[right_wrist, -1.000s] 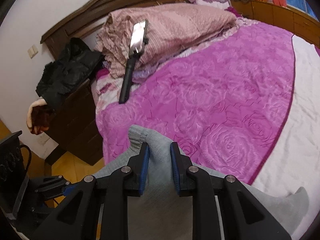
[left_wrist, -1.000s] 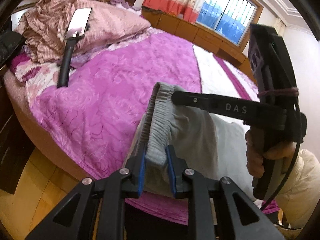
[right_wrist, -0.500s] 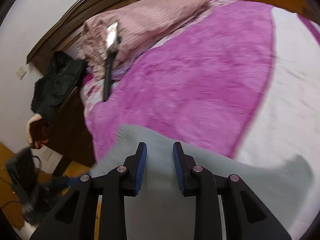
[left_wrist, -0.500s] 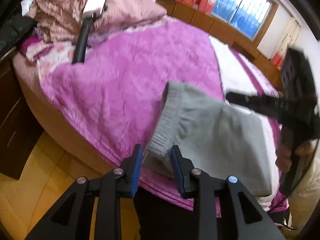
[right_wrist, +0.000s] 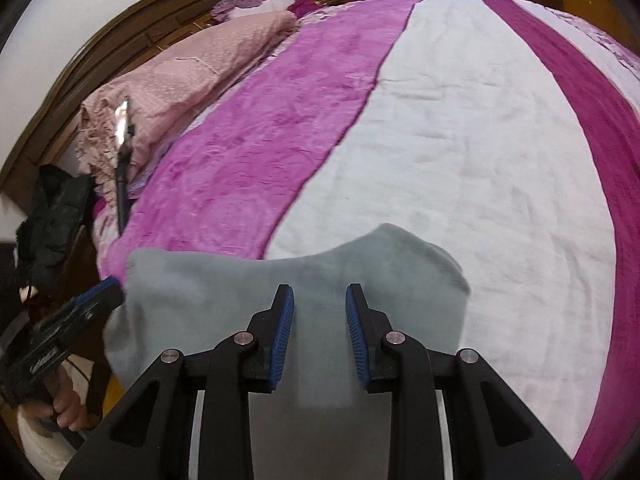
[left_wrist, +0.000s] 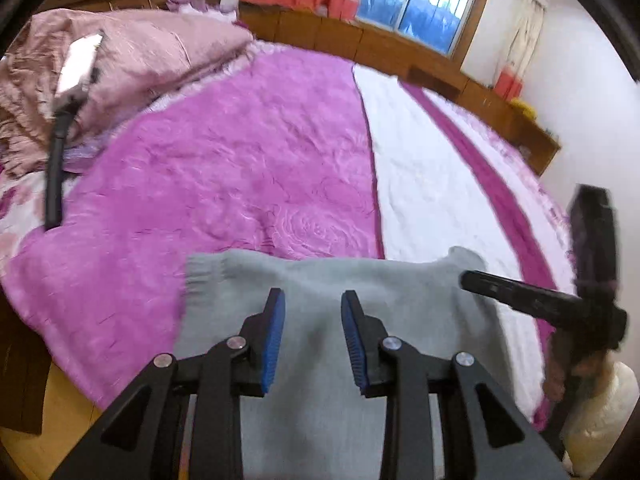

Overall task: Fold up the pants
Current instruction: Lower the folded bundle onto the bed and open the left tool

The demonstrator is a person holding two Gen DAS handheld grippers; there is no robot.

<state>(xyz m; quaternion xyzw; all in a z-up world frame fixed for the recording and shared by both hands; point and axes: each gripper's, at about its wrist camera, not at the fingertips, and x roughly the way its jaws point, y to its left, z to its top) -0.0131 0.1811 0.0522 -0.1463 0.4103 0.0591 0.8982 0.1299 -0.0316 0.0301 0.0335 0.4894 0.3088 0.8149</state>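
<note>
Left wrist view. Left gripper [left_wrist: 313,334]: blue-padded jaws apart, hanging over the grey pants [left_wrist: 320,320] with nothing pressed between the pads; the jaws have just been opening. Grey pants: spread flat at the near edge of the bed [left_wrist: 240,160], lying partly on the pink-purple rose-pattern bedspread [left_wrist: 224,184] and partly on the white stripe [left_wrist: 420,192]; a ribbed hem shows at the left corner of the cloth. Right gripper [left_wrist: 468,278]: enters from the right, its black finger tip over the right end of the pants; a hand [left_wrist: 576,364] holds its grip below. Pink quilt [left_wrist: 132,52]: bunched at the head of the bed. Selfie stick with phone [left_wrist: 60,128]: leaning on the quilt. Window [left_wrist: 416,0] with curtains on the far wall; wooden ledge beneath it.

Right wrist view. Right gripper [right_wrist: 319,336]: jaws apart above the pants [right_wrist: 256,292], pads clear of the fabric; these jaws too have just been opening. Pants: flat on the bed, the far edge rising to a rounded hump on the white stripe [right_wrist: 460,152]. Left gripper [right_wrist: 108,292]: blurred, at the left corner of the pants, a hand [right_wrist: 68,408] on its grip; whether it touches the cloth cannot be told. Wooden headboard [right_wrist: 168,12] behind the quilt [right_wrist: 192,68]; black garment [right_wrist: 52,216] heaped at the left.
</note>
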